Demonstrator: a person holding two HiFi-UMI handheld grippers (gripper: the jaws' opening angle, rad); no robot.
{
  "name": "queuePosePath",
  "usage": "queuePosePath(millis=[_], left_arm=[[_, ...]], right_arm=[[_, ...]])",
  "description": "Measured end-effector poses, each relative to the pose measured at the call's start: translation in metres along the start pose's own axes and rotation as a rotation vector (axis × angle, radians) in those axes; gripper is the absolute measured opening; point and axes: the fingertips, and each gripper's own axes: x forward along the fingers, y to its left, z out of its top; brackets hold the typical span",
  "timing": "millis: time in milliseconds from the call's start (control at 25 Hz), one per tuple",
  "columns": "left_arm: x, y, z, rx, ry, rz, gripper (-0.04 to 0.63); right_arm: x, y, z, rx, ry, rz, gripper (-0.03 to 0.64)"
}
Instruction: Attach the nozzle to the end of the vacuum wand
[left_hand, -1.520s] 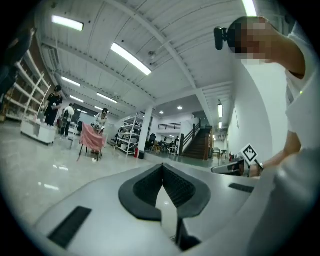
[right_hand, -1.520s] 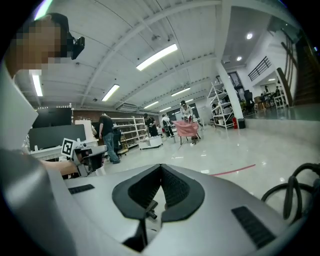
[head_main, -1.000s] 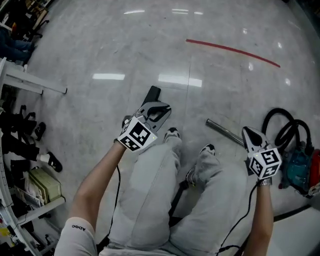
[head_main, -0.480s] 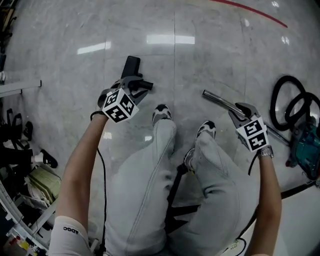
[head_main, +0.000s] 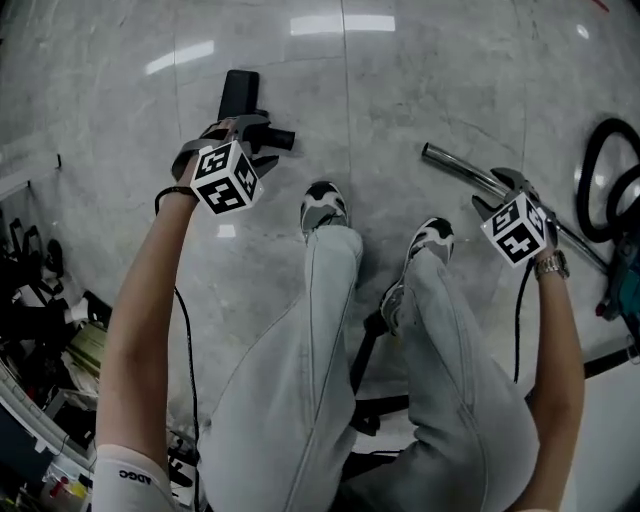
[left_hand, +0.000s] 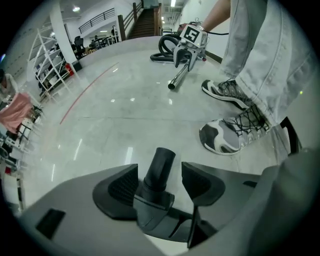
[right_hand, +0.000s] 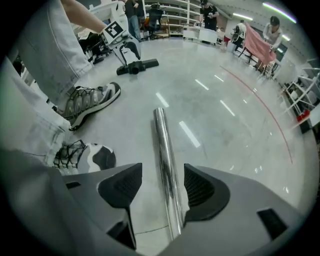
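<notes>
1. Head view: open floor (head_main: 400, 90) surrounds both shoes (head_main: 322, 205). The left gripper (head_main: 262, 138) points steeply down over the black nozzle (head_main: 238, 95), and the right gripper (head_main: 508, 185) over the chrome wand (head_main: 455, 165). Both arms (head_main: 150, 300) are stretched down.
2. Left gripper view: the jaws have just been opening wide and flank the nozzle's neck, not gripping it.
3. Right gripper view: the jaws have just been opening and straddle the wand, unclamped.

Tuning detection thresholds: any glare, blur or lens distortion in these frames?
Head view: ceiling-light streaks glare off the glossy pale marble floor, and straight lines bend toward the edges. Right gripper view: the shiny chrome vacuum wand tube mirrors its surroundings, with corners black from fisheye vignetting. Left gripper view: same vignette, and the black plastic nozzle, close to the lens, looks slightly soft.
</notes>
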Motion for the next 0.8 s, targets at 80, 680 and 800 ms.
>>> queuePosePath(millis=[80, 680, 800], left_arm=[[0.011, -0.004, -0.007, 0.025, 0.034, -0.027, 0.259], [0.044, 0.005, -0.014, 0.125, 0.131, -0.002, 0.221], [0.042, 0.01, -0.001, 0.079, 0.077, -0.004, 0.215]], right_arm=[[0.012, 0.001, -0.006, -0.029, 0.027, 0.013, 0.236], [0.05, -0.003, -0.036, -0.105, 0.084, -0.053, 0.161], [0.046, -0.006, -0.029, -0.107, 0.058, -0.064, 0.161]])
